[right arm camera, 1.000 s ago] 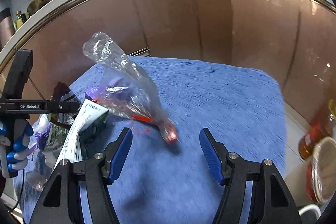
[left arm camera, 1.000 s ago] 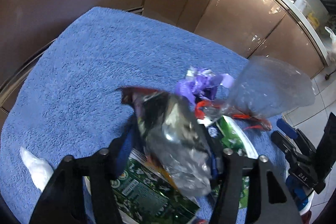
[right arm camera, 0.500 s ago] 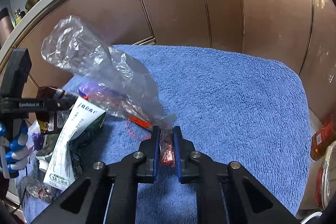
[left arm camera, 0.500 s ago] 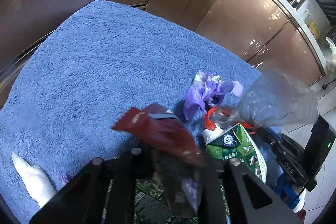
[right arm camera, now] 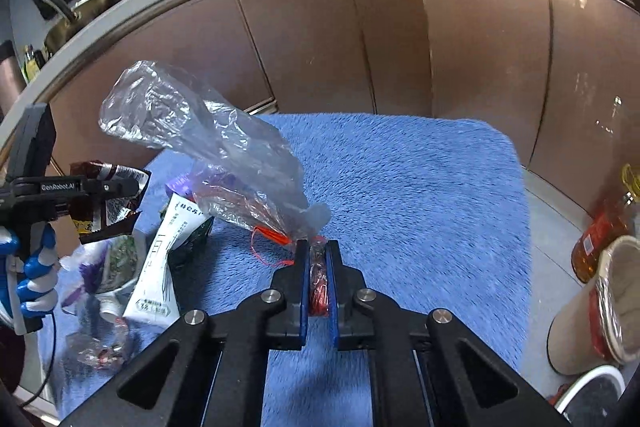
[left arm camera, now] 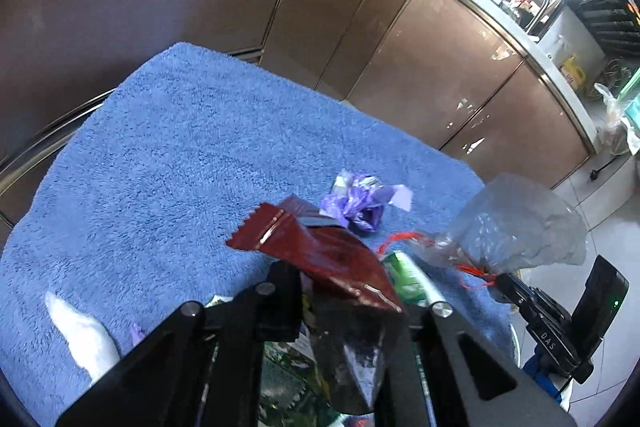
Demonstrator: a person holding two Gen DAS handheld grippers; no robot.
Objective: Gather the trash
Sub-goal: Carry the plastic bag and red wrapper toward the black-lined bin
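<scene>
Right gripper (right arm camera: pixel 318 269) clamped on clear plastic bag (right arm camera: pixel 208 151) with red string, left gripper (left arm camera: pixel 348 301) pinching dark red foil wrapper (left arm camera: pixel 320 255), green carton (right arm camera: pixel 160 267) between them, purple wrapper (left arm camera: pixel 360 203) ahead on blue towel (left arm camera: pixel 180 155), white tissue (left arm camera: pixel 86 339) beside left fingers.

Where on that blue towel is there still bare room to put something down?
The blue towel is bare across its far half toward the brown cabinets, and along its right edge. Crowded: the near left, around the green carton, purple wrapper and white scrap.
</scene>
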